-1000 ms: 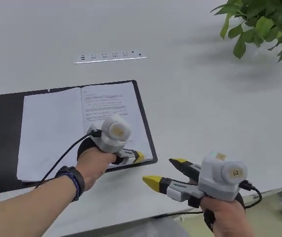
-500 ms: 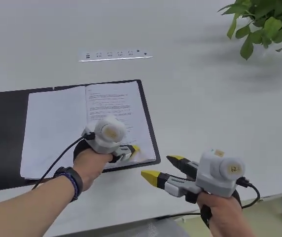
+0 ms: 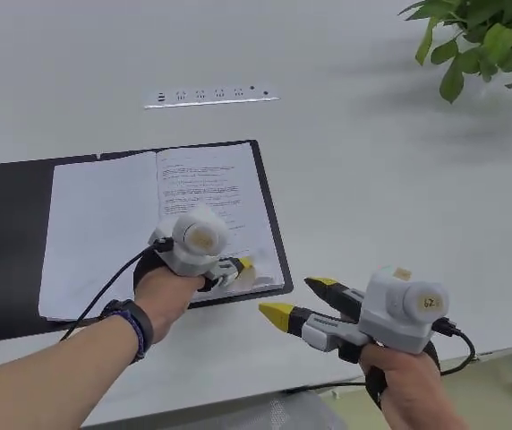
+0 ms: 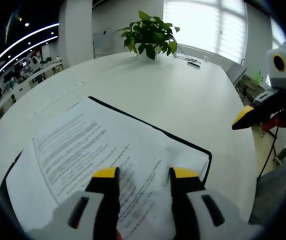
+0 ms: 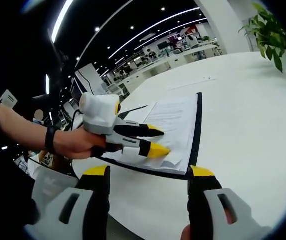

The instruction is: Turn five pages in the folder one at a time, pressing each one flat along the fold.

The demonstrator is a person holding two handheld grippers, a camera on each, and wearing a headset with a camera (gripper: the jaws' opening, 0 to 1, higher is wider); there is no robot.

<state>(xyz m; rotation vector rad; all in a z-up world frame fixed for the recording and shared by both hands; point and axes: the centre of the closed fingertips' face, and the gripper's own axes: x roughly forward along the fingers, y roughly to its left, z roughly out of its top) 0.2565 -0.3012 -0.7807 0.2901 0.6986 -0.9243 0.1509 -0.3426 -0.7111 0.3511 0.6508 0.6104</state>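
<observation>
Our left gripper [image 4: 145, 174], open and empty, has stayed put with the folder's [image 3: 10, 242] page [image 3: 207, 188] right under it, its corner now curling up a little for us to lift, while our right gripper [image 3: 299, 298] waits nearby, open and empty.

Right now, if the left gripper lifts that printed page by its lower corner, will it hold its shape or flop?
Probably flop: the printed page looks like one thin sheet lying flat. Likely very light, so the open left gripper should need little force. Other sheets seem stacked under it in the folder and could lift along.
</observation>
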